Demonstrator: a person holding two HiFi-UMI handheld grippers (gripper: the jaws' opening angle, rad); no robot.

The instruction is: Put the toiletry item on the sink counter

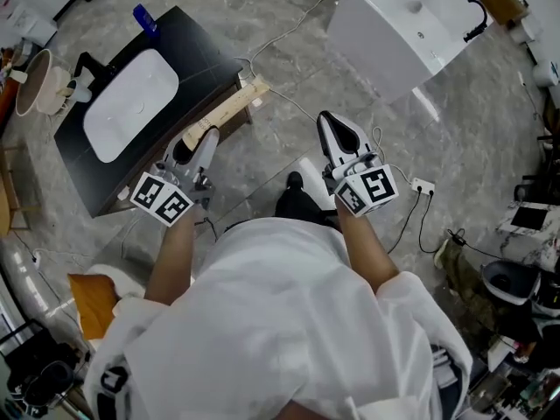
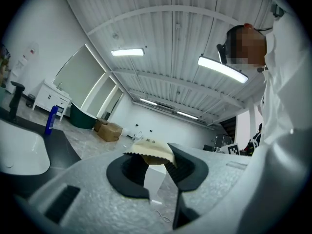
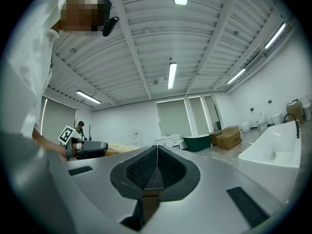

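Left gripper view shows the left hand-held gripper (image 2: 157, 168) clamped on a cream packet (image 2: 152, 151), near the black worktop (image 1: 199, 49); the right hand-held gripper (image 3: 155, 165) has its jaws together, empty.

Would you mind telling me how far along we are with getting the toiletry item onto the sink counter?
Done: the cream packet has been picked up and is pinched in the left tongs.
In hand: it is held in the air near a corner of the black sink counter, not resting on it.
Left: carry it over the counter, set it down beside the white basin and release.
The right tongs are shut and empty.
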